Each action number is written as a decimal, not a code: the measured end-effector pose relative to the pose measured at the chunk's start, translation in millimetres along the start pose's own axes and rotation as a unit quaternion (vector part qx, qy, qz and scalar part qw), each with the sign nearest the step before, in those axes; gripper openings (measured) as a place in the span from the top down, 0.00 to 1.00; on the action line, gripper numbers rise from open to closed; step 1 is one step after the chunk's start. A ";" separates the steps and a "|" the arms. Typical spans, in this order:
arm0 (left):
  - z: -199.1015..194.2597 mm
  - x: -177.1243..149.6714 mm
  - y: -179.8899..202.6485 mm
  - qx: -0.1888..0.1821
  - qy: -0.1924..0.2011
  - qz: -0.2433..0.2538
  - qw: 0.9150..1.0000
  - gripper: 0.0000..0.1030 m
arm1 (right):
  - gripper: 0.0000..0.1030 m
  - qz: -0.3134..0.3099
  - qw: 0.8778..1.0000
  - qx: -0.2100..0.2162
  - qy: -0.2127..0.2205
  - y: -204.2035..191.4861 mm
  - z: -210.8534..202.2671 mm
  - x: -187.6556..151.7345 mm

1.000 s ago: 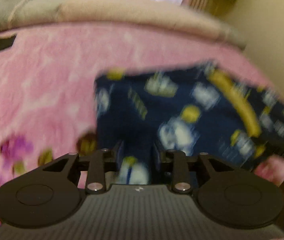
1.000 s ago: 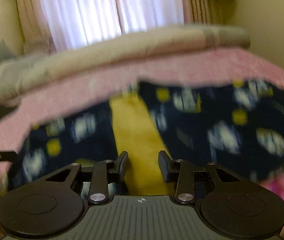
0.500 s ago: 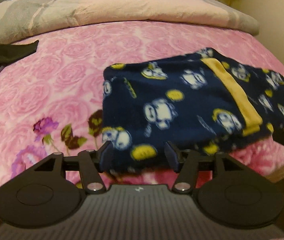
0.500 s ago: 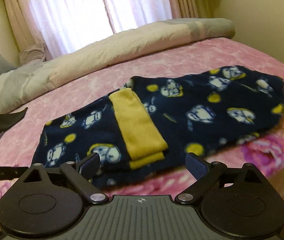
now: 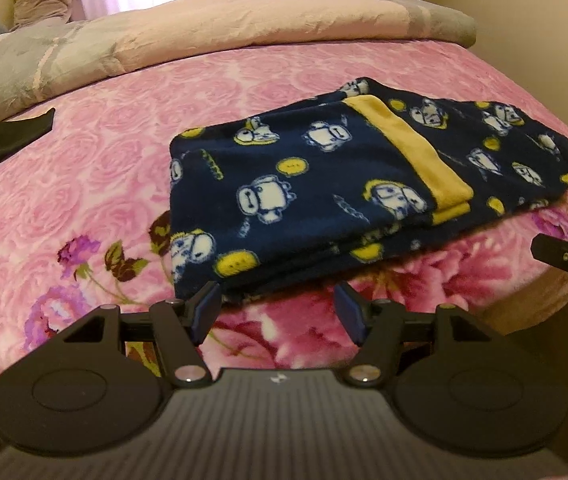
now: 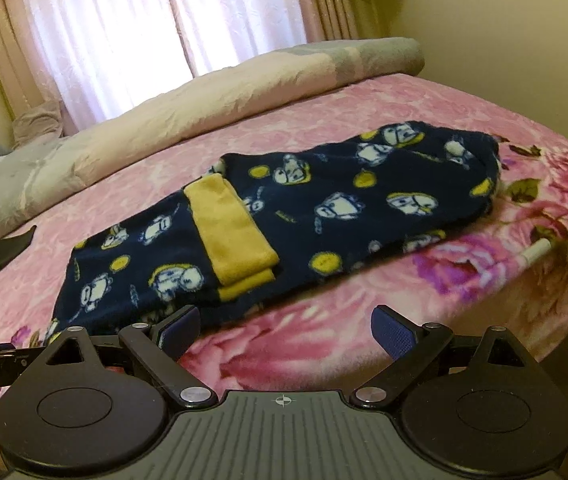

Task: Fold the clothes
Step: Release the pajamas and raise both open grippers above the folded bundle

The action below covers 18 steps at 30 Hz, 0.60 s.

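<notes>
A navy fleece garment [image 5: 323, 192] with white cartoon figures and a yellow band [image 5: 415, 152] lies folded flat on the pink floral bed. It also shows in the right wrist view [image 6: 323, 216], with the yellow band [image 6: 232, 232] at its left half. My left gripper [image 5: 278, 310] is open and empty, just short of the garment's near left edge. My right gripper [image 6: 284, 330] is open wide and empty, in front of the garment's near edge. The tip of the right gripper [image 5: 563, 258] shows at the right edge of the left wrist view.
The pink floral blanket [image 5: 84, 184] covers the bed. A rolled beige and grey duvet [image 5: 204, 28] lies along the far side. Dark clothes [image 5: 0, 140] lie at the far left. A white tube [image 6: 535, 256] lies near the bed's right edge. Curtains [image 6: 164, 20] hang behind.
Both grippers have let go of the garment, opened and drawn back from it toward the bed's near edge. The garment now lies still and folded.
</notes>
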<state>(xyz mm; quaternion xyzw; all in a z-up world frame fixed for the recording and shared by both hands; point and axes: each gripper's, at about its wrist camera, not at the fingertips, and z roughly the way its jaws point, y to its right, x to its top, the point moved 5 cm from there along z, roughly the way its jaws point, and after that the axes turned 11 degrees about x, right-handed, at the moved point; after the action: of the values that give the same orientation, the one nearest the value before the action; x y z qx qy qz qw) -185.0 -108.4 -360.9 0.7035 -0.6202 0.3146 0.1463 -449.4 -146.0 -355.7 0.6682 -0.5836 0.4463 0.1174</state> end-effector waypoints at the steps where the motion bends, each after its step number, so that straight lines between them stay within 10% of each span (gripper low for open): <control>1: 0.1 -1.1 0.9 -0.001 -0.001 0.001 1.000 0.43 | 0.08 0.002 1.000 -0.001 -0.001 0.9 -0.4 -1.3; 18: 6.8 -10.0 1.7 0.002 -0.016 0.008 1.000 0.41 | 0.08 0.012 1.000 -0.011 -0.013 7.9 -0.9 -8.3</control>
<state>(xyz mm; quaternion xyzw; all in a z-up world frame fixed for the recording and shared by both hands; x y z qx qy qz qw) -185.2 -105.0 -372.6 0.7041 -0.6273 0.3053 0.1324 -456.2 -142.0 -364.2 0.6656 -0.5979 0.4323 0.1120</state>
